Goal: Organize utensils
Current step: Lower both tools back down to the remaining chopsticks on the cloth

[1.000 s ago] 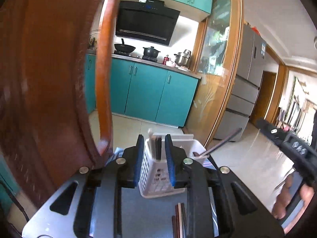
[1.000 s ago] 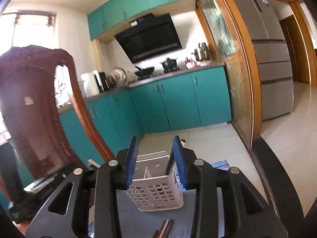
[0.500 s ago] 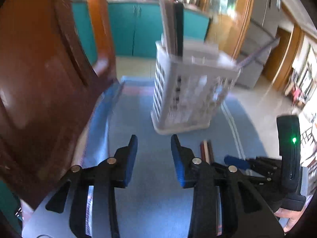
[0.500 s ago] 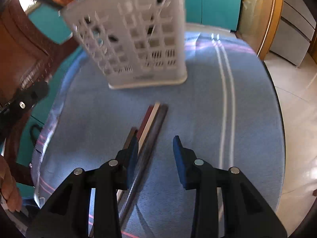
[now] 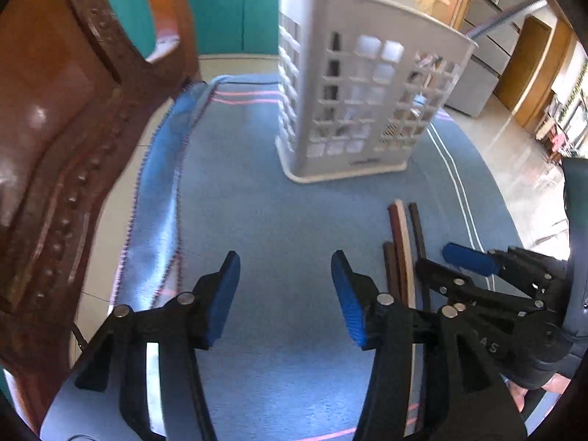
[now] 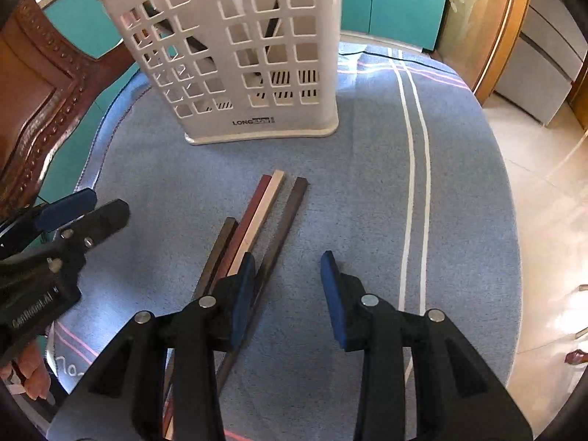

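A white slotted utensil basket (image 6: 242,58) stands upright on the blue cloth (image 6: 367,198), with dark sticks inside; it also shows in the left wrist view (image 5: 360,99). Several chopsticks (image 6: 264,217) in dark brown, red-brown and cream lie side by side in front of it, also seen in the left wrist view (image 5: 402,246). My right gripper (image 6: 286,294) is open and empty, low over the chopsticks' near part, its left finger over them. My left gripper (image 5: 284,294) is open and empty over bare cloth, left of the chopsticks.
A carved brown wooden chair back (image 5: 55,128) rises close at the table's left edge. The cloth has white stripes (image 6: 415,169) toward the right edge, with tiled floor (image 6: 544,191) below. Teal cabinets (image 5: 224,7) stand behind.
Both grippers have tilted down from facing the kitchen to the tabletop and dropped toward the cloth. Both jaws have opened wider. The right gripper has come over the chopsticks.
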### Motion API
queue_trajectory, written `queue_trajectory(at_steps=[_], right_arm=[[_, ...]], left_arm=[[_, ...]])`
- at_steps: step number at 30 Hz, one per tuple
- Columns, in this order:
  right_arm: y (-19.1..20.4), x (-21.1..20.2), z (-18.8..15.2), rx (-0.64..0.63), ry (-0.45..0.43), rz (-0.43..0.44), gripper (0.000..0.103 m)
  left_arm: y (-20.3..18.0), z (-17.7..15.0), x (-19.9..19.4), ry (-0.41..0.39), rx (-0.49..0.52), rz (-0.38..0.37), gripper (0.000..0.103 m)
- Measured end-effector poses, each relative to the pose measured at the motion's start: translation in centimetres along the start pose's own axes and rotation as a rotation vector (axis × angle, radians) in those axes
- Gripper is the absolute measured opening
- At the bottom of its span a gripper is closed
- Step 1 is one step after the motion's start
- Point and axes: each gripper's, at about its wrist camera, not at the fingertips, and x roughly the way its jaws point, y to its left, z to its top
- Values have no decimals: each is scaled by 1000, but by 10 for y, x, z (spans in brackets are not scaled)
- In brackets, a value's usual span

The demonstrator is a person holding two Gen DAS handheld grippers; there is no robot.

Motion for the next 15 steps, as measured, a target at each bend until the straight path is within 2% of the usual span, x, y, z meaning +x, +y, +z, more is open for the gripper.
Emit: queue_trajectory(at_steps=[2, 5, 6, 13, 15], right_arm=[[1, 1, 0, -2, 1, 4, 36], [-4, -1, -3, 1, 14, 2, 19], [-9, -2, -4, 4, 17, 4, 16], [-31, -8, -5, 50, 14, 1, 17], [-36, -11, -7, 58, 8, 0, 17]], left_arm=[[-4, -4, 3, 10, 17, -3, 54], [-10, -4, 10, 30, 27, -31, 54], [-12, -5, 12, 38, 31, -42, 54], [-30, -11, 19, 80, 67, -144, 54], [-35, -11, 24, 92, 85, -147, 54]])
